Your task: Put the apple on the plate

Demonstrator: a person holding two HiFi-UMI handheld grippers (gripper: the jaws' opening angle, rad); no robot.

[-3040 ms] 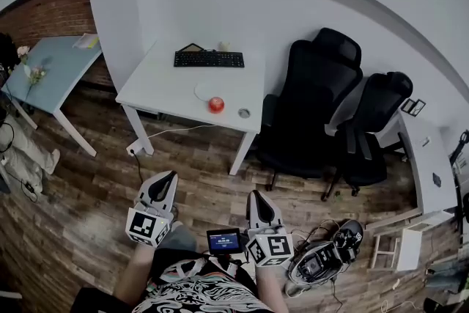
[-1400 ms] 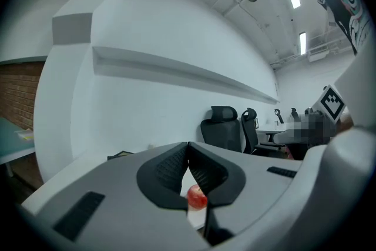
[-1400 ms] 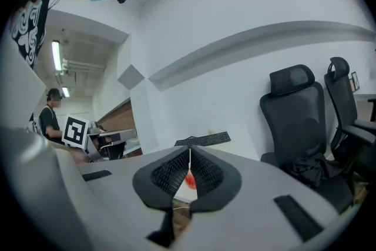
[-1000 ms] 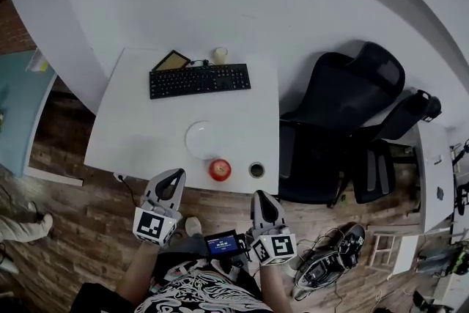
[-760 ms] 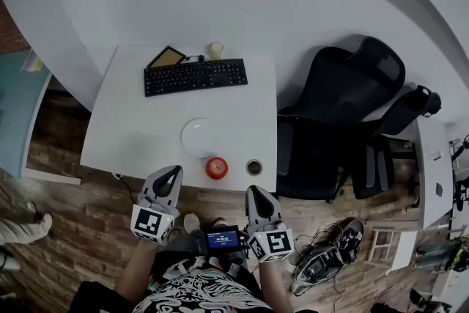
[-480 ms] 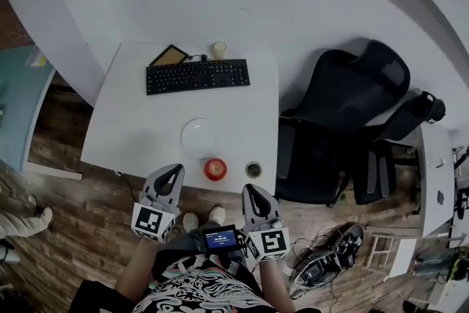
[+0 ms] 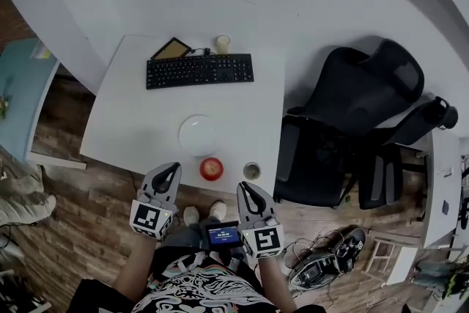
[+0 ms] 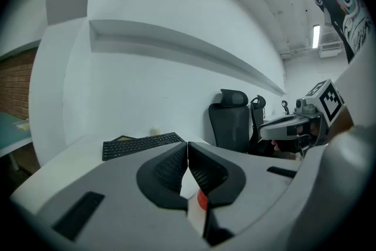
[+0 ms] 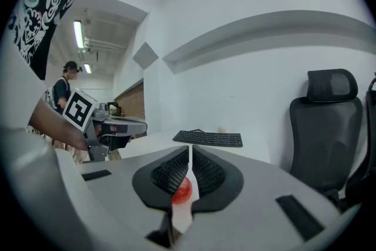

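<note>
A red apple [image 7: 211,168] sits near the front edge of the white desk [image 7: 132,121]. Just behind it lies an empty white plate [image 7: 198,135]. My left gripper [image 7: 169,169] is shut and empty, in front of the desk edge, left of the apple. My right gripper [image 7: 242,188] is also shut and empty, in front of the edge and right of the apple. In the left gripper view the apple [image 8: 201,200] shows low between the closed jaws of the left gripper [image 8: 187,147]. In the right gripper view the apple [image 9: 182,188] sits just below the right gripper's [image 9: 191,153] tips.
A black keyboard [image 7: 199,71], a dark tablet [image 7: 172,49] and a small cup [image 7: 222,44] stand at the desk's back. A small round container [image 7: 251,171] sits right of the apple. Two black office chairs [image 7: 352,121] stand to the right. Cables and gear [image 7: 322,267] lie on the wood floor.
The view has closed in on the desk, and both grippers now reach close to its front edge, on either side of the apple. Apple and plate have not moved. Both grippers stay shut.
</note>
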